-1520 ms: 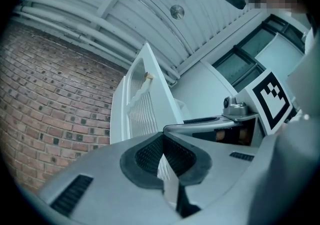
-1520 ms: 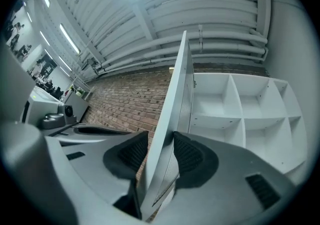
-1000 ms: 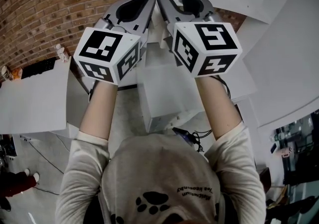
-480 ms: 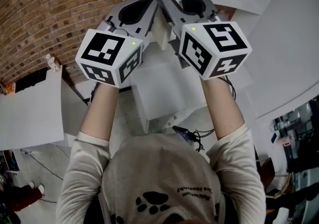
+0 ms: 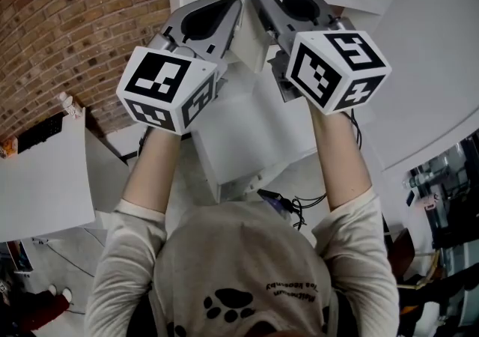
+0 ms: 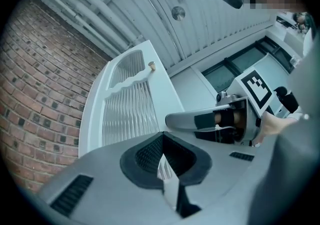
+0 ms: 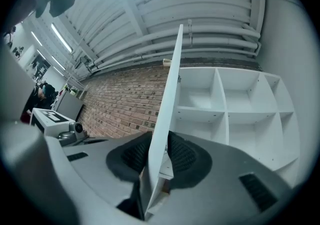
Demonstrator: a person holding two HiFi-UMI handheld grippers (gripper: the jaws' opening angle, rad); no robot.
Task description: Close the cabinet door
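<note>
I had the right gripper [image 7: 159, 141] clamped on the edge of the cabinet door [image 7: 172, 79]. Its jaws had just been closing, and both pads lay against the white panel, which ran edge-on from 6 to 12 o'clock in the right gripper view. The left gripper [image 6: 161, 141] sat narrow, tips meeting, with only a thin white sliver in the gap that I could not identify. I counted two grippers, one door, one ribbed glass pane [image 6: 127, 114] and one small knob [image 6: 151, 66] at 12 o'clock above it. The door stood swung out from the cabinet [image 7: 240, 99], whose open compartments showed in three columns at 2 o'clock past the panel. From the head view, a brick wall [image 5: 67, 21] rose at 10 o'clock, a white counter [image 5: 45, 178] lay at 9, and a white box [image 5: 247, 133] sat under the grippers.
</note>
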